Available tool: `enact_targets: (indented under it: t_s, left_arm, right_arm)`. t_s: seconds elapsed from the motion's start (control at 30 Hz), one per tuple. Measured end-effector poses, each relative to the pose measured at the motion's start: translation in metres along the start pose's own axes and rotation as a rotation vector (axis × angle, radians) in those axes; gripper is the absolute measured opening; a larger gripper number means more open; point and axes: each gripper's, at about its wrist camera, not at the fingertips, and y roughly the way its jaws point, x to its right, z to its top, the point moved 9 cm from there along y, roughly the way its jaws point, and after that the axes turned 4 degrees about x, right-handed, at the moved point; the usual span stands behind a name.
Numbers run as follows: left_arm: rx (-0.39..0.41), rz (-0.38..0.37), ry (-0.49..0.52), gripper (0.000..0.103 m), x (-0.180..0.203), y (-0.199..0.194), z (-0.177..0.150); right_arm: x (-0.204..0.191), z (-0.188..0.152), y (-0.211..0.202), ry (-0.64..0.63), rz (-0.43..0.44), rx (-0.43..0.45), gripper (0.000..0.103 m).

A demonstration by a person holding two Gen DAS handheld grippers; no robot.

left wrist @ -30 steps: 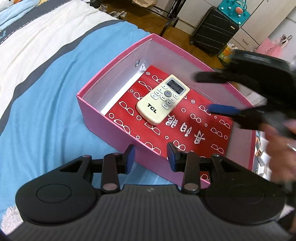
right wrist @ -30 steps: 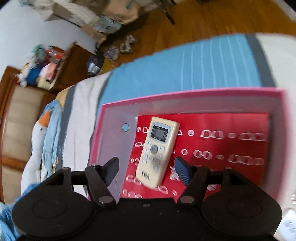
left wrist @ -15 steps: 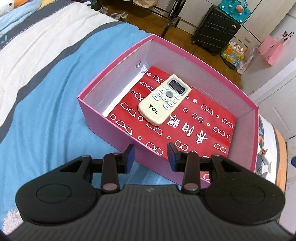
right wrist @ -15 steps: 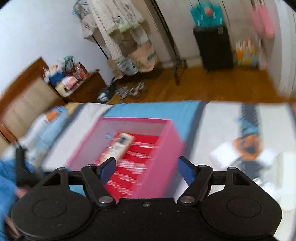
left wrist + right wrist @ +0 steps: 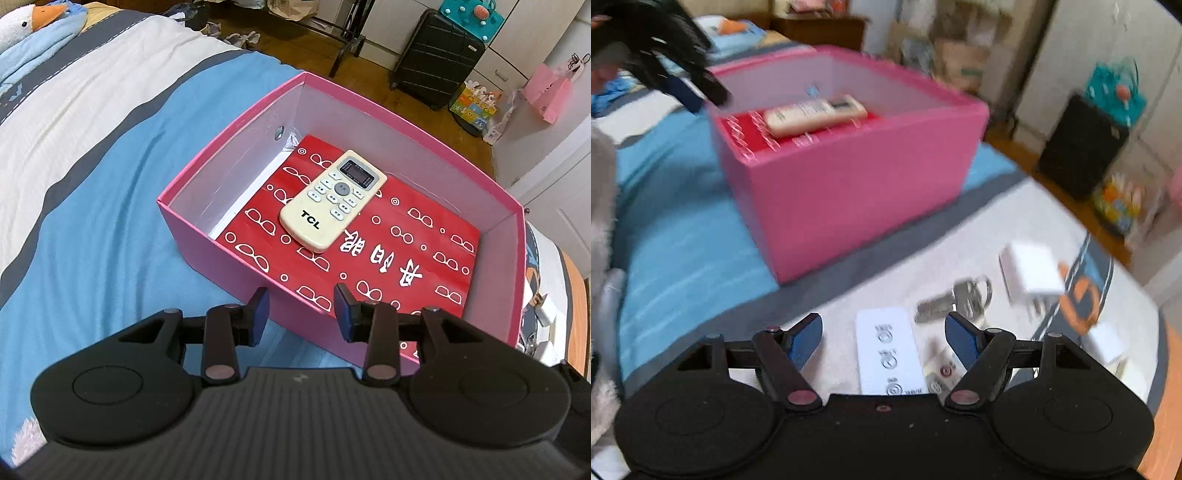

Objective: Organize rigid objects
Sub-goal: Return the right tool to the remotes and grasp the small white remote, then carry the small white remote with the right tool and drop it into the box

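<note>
Pink box (image 5: 221,254) holding cream remote (image 5: 332,201), both grippers' jaws spread, empty.

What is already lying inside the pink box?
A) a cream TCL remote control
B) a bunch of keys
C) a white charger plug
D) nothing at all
A: the cream TCL remote lies on the red patterned paper inside the pink box, while the keys and charger plug sit outside on the bed.
</note>
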Motion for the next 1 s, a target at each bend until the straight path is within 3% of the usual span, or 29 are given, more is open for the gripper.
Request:
enact_targets:
  t_s: [0.17, 0.4, 0.47, 0.63, 0.83, 1.0]
  left_arm:
    - [0.003, 0.0, -0.001, 0.037, 0.001, 0.0, 0.0]
    - [0.005, 0.0, -0.003, 0.037, 0.001, -0.001, -0.001]
    - [0.006, 0.0, -0.004, 0.037, 0.001, -0.001, -0.001]
    - [0.003, -0.008, -0.012, 0.037, -0.002, -0.002, 0.0]
    - [0.003, -0.008, -0.011, 0.037, -0.003, -0.002, 0.0]
    - [0.003, -0.012, -0.011, 0.037, -0.002, -0.002, 0.0]
  right_arm:
    - [0.008, -0.009, 0.006, 0.023, -0.009, -0.037, 0.058]
    - [-0.022, -0.017, 0.016, -0.053, -0.001, -0.106, 0.054]
    - [-0.018, -0.015, 0.017, 0.025, 0.033, -0.127, 0.048]
    - [-0.006, -0.013, 0.018, 0.27, 0.036, -0.178, 0.045]
    - [-0.012, -0.015, 0.02, 0.241, -0.009, -0.163, 0.045]
    - [-0.006, -0.013, 0.008, 0.336, -0.042, -0.119, 0.045]
